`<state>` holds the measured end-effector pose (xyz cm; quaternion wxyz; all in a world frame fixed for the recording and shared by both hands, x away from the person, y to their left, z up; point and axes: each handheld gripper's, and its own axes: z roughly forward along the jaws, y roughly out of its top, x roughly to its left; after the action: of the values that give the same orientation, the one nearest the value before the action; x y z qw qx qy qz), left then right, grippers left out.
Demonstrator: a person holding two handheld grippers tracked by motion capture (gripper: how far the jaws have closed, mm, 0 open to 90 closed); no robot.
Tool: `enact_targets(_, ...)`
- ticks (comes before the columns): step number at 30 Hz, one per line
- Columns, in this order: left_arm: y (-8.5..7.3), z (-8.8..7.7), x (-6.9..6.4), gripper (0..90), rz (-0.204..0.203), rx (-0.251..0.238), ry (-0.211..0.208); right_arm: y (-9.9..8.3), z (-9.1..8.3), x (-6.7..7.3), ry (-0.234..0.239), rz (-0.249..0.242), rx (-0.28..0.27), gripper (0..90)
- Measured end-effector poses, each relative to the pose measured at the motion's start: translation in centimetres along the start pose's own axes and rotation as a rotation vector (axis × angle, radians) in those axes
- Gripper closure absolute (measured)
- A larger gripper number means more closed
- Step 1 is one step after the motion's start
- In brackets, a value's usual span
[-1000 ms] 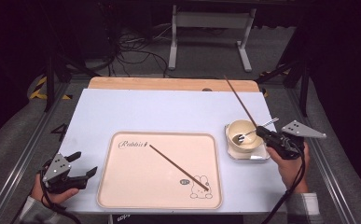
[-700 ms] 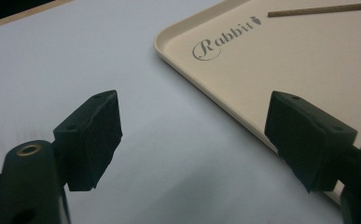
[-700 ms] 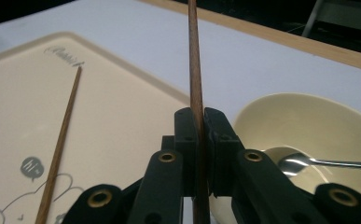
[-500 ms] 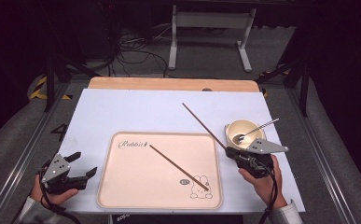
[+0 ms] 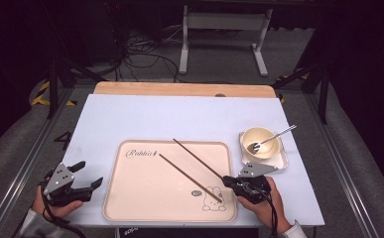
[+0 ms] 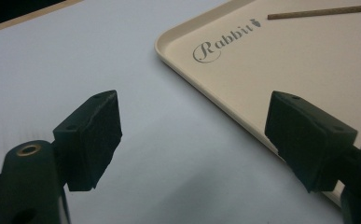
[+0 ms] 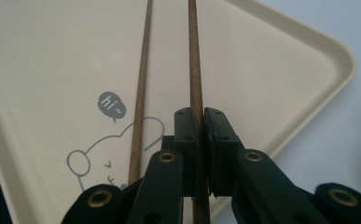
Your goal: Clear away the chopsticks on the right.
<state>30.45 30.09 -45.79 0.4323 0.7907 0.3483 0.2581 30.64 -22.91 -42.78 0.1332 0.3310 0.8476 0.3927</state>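
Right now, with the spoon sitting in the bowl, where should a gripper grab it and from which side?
Take the spoon by its handle, on the stretch that sticks out past the bowl rim toward the far right. That part hangs free above the table, so jaws could close across it from above. The spoon's head lies down inside the bowl, where the wall would likely block the jaws.

Metal stand [image 5: 223, 29] beyond table — cables [image 5: 145, 57] on floor.

This looks like a lab. A metal-framed table [image 5: 40, 148] stands in a dark room, with cables [image 5: 145, 54] on the far floor beside a stand [image 5: 223, 29].
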Motion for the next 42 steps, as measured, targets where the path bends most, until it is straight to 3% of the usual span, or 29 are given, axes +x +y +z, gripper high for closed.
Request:
enact_targets(7, 0.0, 0.0, 0.0, 19.5, 0.001, 0.001, -0.001, -0.4, 1.2, 0.9, 0.030, -0.006, 0.050, 84.7)
enact_targets(18, 0.0, 0.1, -0.1, 19.5, 0.003, 0.002, -0.007, -0.6, 2.1, 1.0, 0.047, -0.001, 0.086, 84.4)
enact_targets(42, 0.0, 0.2, 0.0, 19.4, 0.001, 0.010, -0.009, -0.1, 3.1, 1.6, 0.069, -0.014, 0.083, 81.9)
